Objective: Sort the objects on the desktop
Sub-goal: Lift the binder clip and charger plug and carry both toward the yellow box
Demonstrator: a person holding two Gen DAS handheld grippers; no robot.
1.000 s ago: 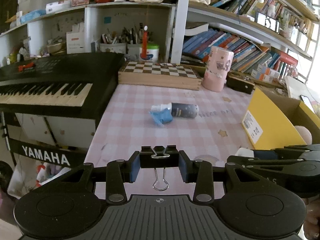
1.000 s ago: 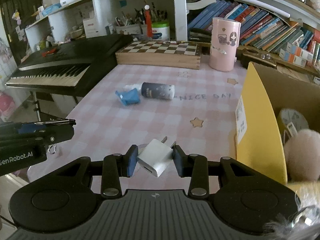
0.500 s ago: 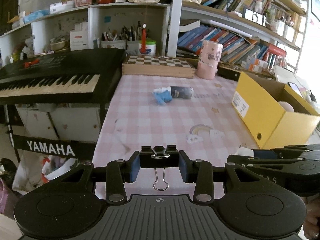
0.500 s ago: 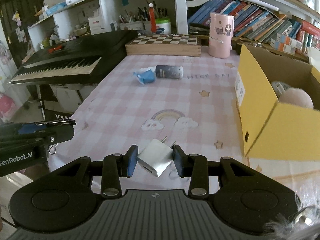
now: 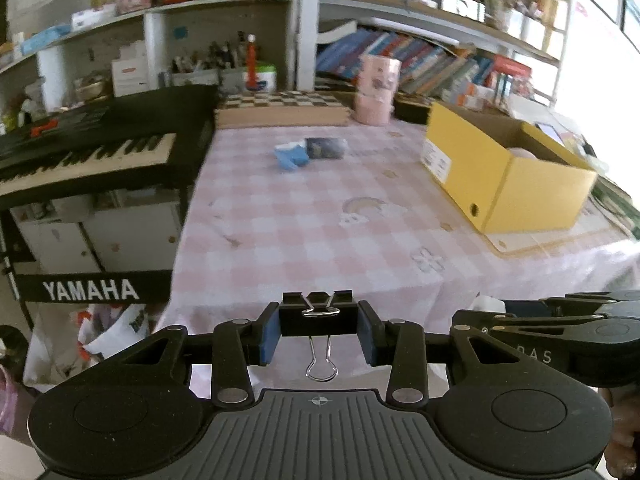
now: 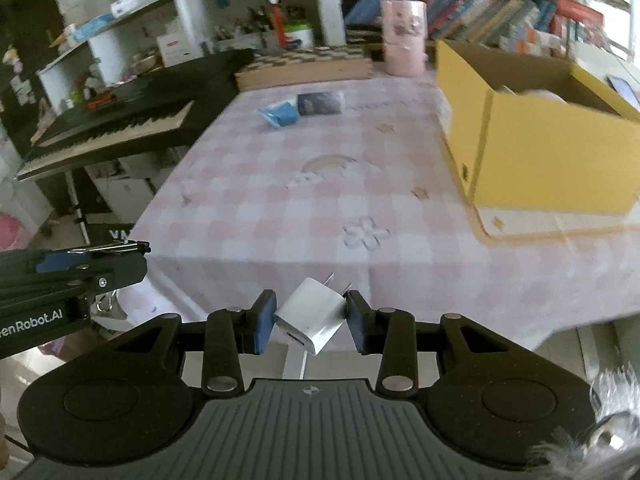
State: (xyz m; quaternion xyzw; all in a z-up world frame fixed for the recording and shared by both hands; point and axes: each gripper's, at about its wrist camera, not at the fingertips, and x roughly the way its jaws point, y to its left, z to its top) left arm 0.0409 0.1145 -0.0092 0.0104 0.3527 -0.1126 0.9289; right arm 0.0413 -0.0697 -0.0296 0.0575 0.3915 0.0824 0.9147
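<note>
Off the table's near edge, left gripper clamps a binder clip, right gripper a white charger; yellow box lies ahead-right, nearer the right.

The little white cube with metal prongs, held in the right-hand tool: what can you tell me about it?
The white plug adapter is a small, smooth block, plastic by its look, with rounded corners. Two flat metal prongs stick out of its far end, pointing up and away toward the pink checked tablecloth; a slot-like port shows on its near face. It sits tilted, corner-on, pinched between the blue pads of the right gripper, clear of the table.
</note>
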